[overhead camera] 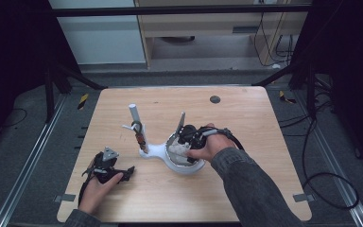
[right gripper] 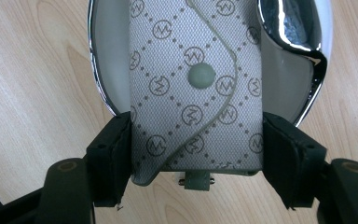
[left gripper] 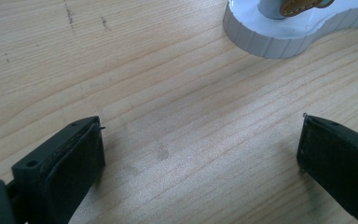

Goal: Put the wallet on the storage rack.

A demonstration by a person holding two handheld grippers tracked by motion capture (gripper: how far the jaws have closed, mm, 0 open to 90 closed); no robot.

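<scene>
Gripping a grey patterned pouch [right gripper: 193, 98] by its two side edges, the right gripper [overhead camera: 189, 136] held it over a chrome-rimmed white dish [right gripper: 303, 70] on a white stand [overhead camera: 158, 151]. Near the desk's [overhead camera: 246, 118] front-left corner, the left gripper [overhead camera: 108, 166] rested low, its jaws wide apart over bare wood.

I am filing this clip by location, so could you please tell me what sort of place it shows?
Probably a lab or workshop recording bay, not a home. A bare wooden table stands inside a dark metal frame, loose cables trail on the grey floor, and yellow-and-black hazard tape marks it.
</scene>
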